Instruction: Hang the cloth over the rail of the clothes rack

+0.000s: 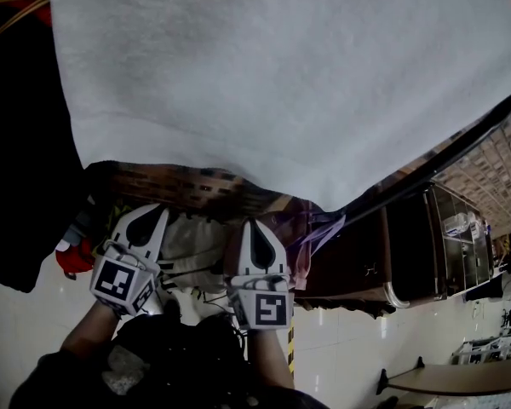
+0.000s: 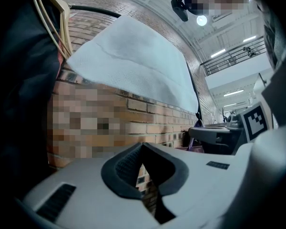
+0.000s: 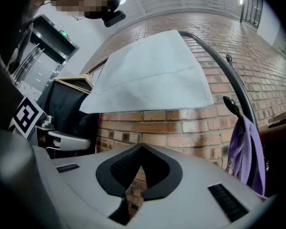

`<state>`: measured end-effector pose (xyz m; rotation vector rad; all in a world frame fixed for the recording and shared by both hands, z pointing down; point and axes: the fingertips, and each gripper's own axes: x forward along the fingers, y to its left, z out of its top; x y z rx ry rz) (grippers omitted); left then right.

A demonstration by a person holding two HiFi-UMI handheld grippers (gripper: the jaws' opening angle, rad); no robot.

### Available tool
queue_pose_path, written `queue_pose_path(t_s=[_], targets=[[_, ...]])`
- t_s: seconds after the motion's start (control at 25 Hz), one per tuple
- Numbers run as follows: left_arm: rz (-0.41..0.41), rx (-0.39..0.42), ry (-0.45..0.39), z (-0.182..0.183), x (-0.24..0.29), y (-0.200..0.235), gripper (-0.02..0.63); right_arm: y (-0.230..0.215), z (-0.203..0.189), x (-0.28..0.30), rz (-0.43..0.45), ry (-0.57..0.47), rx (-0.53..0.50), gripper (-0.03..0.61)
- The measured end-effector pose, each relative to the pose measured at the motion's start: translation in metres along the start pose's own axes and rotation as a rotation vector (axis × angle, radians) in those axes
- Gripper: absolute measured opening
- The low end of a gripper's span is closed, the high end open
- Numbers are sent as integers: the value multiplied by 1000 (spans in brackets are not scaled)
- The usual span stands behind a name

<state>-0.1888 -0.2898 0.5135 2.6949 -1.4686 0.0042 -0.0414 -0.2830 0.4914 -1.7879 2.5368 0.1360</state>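
Observation:
A large white cloth (image 1: 281,75) hangs draped over the black rail (image 1: 460,143) of the clothes rack and fills the top of the head view. Both grippers sit below its lower edge, apart from it. My left gripper (image 1: 146,218) is shut with nothing in it, and so is my right gripper (image 1: 255,228) beside it. In the left gripper view the cloth (image 2: 133,66) hangs from the rail (image 2: 93,9) ahead of the shut jaws of the left gripper (image 2: 142,147). The right gripper view shows the cloth (image 3: 152,80) on the rail (image 3: 219,66) above the shut right gripper (image 3: 142,148).
A brick wall (image 3: 181,128) stands behind the rack. A dark garment on a wooden hanger (image 3: 74,82) hangs left of the cloth. A purple cloth (image 3: 245,151) hangs from a hook at the rail's right end. A dark cabinet (image 1: 409,245) stands on the tiled floor at right.

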Motion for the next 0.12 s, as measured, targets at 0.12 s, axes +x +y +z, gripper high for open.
queue_pose_path(t_s=[0.12], targets=[[7, -2, 4, 1, -3, 0, 12, 1, 4, -2, 6, -4, -6, 0]])
